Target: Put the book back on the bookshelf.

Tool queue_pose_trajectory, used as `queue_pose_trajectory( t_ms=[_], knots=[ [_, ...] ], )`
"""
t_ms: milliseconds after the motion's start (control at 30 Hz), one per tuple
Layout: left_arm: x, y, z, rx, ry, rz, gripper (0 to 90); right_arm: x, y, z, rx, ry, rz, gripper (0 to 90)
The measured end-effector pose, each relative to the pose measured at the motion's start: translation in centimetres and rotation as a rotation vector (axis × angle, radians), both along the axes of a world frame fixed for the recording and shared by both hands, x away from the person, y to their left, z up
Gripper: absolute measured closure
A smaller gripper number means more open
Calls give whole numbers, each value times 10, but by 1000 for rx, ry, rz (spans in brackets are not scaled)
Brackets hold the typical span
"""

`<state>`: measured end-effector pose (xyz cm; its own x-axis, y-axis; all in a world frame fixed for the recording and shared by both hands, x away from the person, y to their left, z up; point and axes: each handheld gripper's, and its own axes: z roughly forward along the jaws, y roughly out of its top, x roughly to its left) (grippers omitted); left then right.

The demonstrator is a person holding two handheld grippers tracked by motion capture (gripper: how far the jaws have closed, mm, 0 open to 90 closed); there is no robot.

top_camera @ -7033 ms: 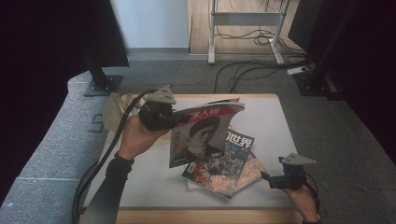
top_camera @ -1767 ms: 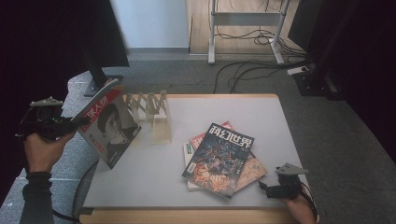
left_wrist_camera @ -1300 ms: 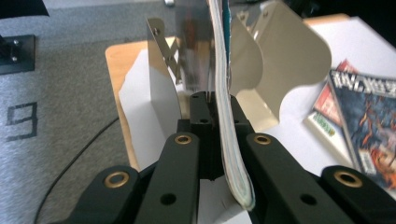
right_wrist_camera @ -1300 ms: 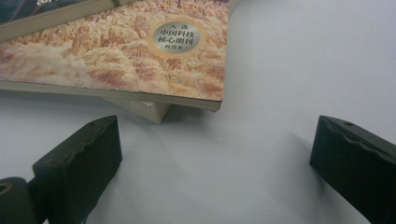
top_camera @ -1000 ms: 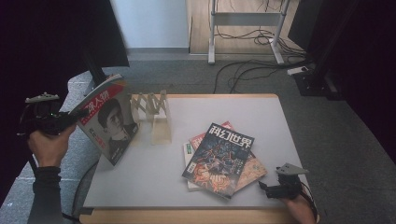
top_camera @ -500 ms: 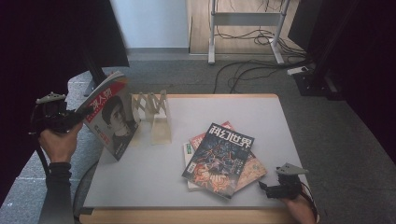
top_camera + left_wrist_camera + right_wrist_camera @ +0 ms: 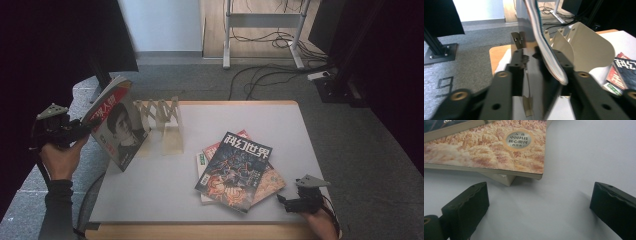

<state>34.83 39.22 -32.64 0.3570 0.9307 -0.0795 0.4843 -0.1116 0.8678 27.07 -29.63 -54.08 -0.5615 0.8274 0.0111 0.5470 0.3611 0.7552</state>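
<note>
Leftward, left gripper (image 7: 82,127) points level at upright magazine (image 7: 120,131).

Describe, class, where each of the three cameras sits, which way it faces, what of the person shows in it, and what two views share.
High view: above the near side of the table, looking forward and down; both forearms enter from below, left tongs at the magazine, right tongs near the stack.
Left gripper view: on the left tongs, looking along them past the magazine to the rack.
Right gripper view: on the right tongs, low over the table, facing the stack.
Shared: high and left gripper views show magazine and rack.
</note>
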Motion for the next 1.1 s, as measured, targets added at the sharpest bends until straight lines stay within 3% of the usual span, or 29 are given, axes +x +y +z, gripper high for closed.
queue_pose_trajectory(
  t_ms=[233, 533, 733, 867, 967, 1100],
  knots=[
    [-12, 2, -6, -7, -8, -27, 393, 0, 0, 0, 0, 0, 0, 14],
    [-30, -10, -24, 45, 29, -73, 179, 0, 0, 0, 0, 0, 0, 14],
    [-40, -17, -31, 37, 49, -103, 142, 0, 0, 0, -1, 1, 1, 14],
    [-47, -24, -39, 43, 88, -133, 94, 0, 0, 0, -1, 0, 1, 14],
    [-53, -30, -46, 19, 94, -168, 94, 0, 0, 0, 0, 2, -1, 14],
    [-58, -38, -51, 28, 87, -198, 83, 0, 0, 0, 0, 2, -1, 14]
  ],
)
